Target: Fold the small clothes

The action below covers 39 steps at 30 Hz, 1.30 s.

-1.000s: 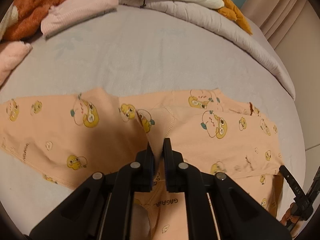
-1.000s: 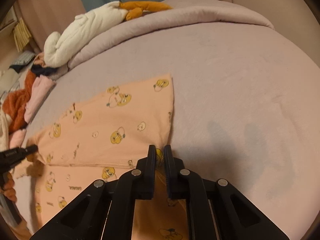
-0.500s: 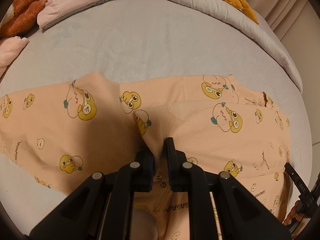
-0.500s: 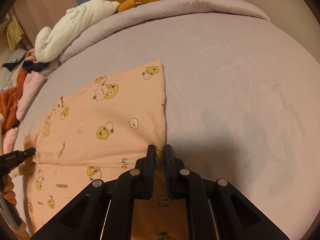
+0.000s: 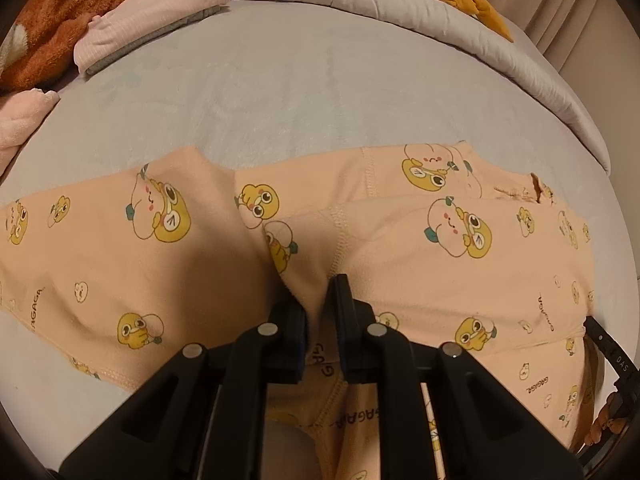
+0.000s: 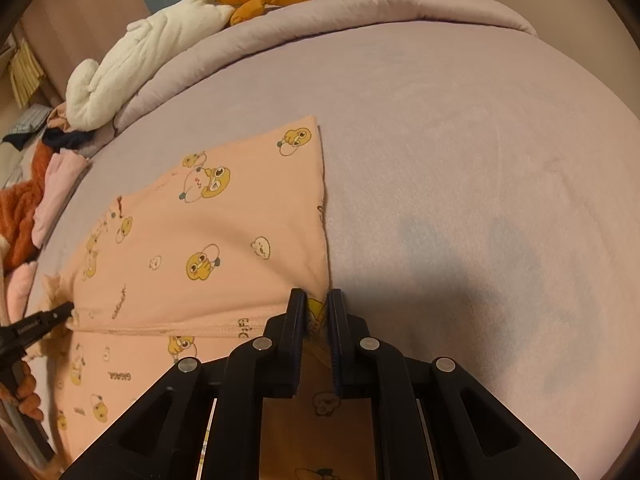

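Note:
A small peach garment (image 5: 460, 280) printed with yellow cartoon ducks lies on the grey bed sheet (image 5: 300, 92). One part is folded over the rest. My left gripper (image 5: 318, 292) is shut on a pinch of its fabric near a seam, low over the sheet. My right gripper (image 6: 316, 304) is shut on the corner of the folded part of the same garment (image 6: 208, 240). The left gripper's tip shows in the right wrist view (image 6: 44, 322), and the right gripper's edge in the left wrist view (image 5: 608, 350).
A rolled lilac duvet (image 6: 360, 12) runs along the far edge, with a white and orange plush toy (image 6: 132, 60) on it. A pile of pink and rust clothes (image 5: 100, 28) sits at the far left. Bare sheet (image 6: 480, 200) lies right of the garment.
Both grippers have moved forward over the bed with the garment still pinched, carrying the folded part further over the rest. The clothes pile and duvet have slid toward the top of the views.

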Each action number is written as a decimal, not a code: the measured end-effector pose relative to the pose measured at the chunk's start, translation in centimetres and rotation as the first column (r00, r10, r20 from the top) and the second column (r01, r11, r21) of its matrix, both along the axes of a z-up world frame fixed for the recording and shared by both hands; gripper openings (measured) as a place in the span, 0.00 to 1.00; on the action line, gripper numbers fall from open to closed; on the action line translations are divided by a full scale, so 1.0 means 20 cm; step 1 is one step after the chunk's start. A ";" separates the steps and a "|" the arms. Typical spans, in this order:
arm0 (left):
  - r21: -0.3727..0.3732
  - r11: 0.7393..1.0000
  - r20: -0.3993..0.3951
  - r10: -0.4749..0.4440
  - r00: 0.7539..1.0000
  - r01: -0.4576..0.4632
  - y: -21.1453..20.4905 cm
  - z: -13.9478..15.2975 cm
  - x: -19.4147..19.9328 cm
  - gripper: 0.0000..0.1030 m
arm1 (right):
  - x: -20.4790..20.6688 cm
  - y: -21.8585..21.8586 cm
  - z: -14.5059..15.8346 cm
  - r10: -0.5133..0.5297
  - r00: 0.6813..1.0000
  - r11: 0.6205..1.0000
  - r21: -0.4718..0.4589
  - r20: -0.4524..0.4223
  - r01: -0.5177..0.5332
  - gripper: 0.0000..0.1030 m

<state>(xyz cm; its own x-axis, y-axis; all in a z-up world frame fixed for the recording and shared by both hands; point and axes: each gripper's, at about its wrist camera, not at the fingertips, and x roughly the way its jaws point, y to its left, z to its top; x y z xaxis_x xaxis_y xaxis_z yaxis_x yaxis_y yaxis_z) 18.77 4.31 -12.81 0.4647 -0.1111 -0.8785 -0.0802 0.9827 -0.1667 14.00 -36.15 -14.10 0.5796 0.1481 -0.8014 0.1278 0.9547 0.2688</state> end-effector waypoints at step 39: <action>-0.075 0.987 -0.014 0.142 0.990 -0.142 0.07 0.20 -0.12 0.34 | 0.01 0.00 0.06 -0.037 0.999 0.997 -0.067 -0.024 0.035 0.13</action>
